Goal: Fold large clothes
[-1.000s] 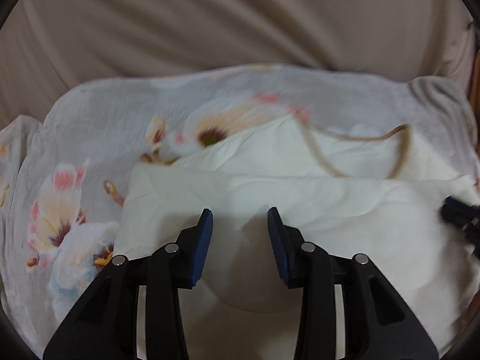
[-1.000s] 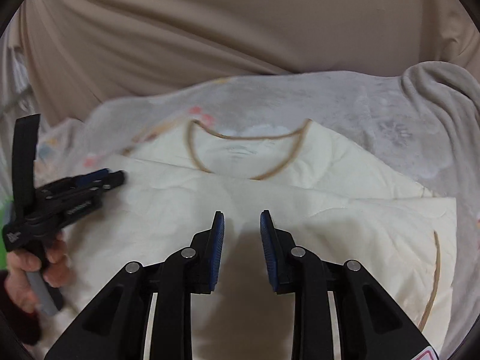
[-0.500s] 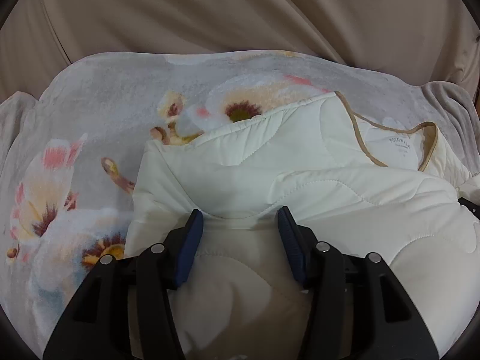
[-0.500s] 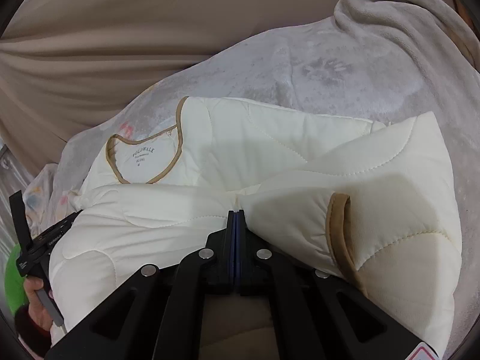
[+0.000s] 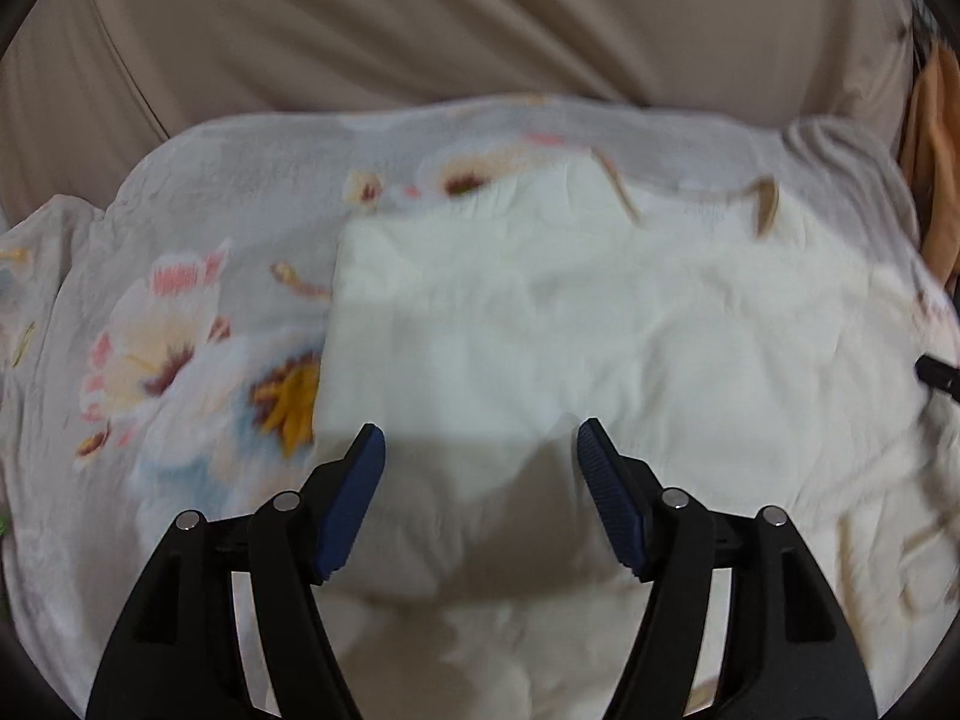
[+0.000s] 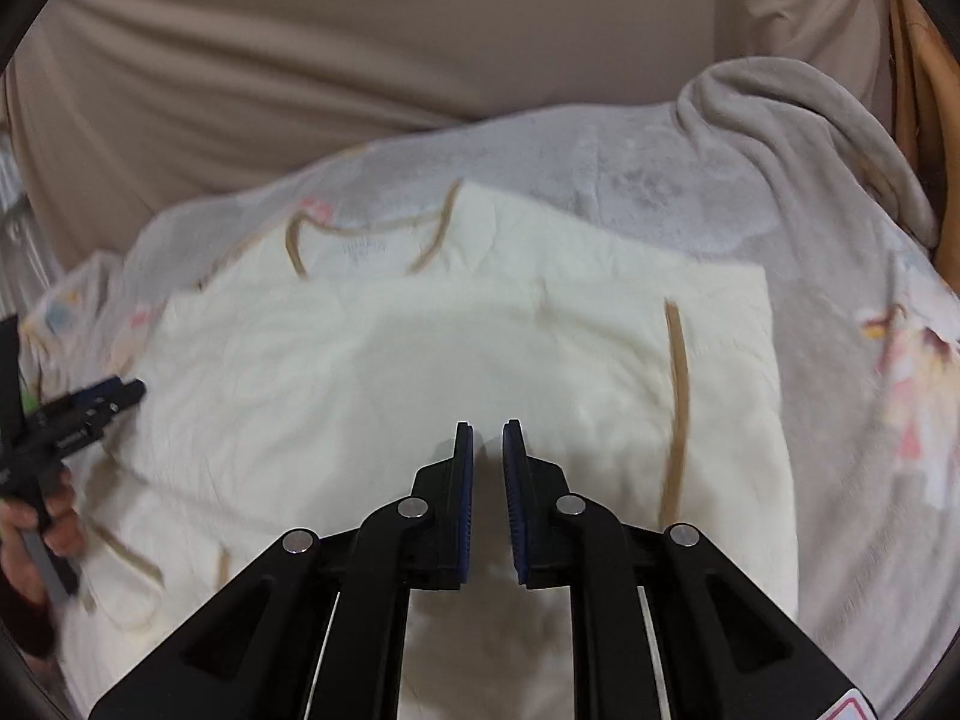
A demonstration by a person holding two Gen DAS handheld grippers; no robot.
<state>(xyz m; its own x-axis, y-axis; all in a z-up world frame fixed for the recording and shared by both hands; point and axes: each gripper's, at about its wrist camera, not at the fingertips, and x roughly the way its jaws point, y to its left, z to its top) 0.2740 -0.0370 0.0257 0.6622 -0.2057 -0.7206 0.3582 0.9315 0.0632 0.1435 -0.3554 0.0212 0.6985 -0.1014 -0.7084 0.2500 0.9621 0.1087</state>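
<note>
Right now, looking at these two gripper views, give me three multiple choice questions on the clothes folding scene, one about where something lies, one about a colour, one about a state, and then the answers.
1. Where does the cream jacket lie?
A. On the floral blanket
B. On a bare wooden floor
C. Hanging on a hook

2. What colour is the trim along the jacket's edges?
A. Bright red
B. Tan
C. Black

3. How does the left gripper stand?
A. Clamped on a sleeve
B. Jaws apart, nothing between the pads
C. Holding a hanger

Answers: 1 A, the blanket shows around the jacket on every side. 2 B, tan bands outline the neckline and an edge. 3 B, the blue pads stand wide apart and opening over the jacket, pressing on nothing.
</note>
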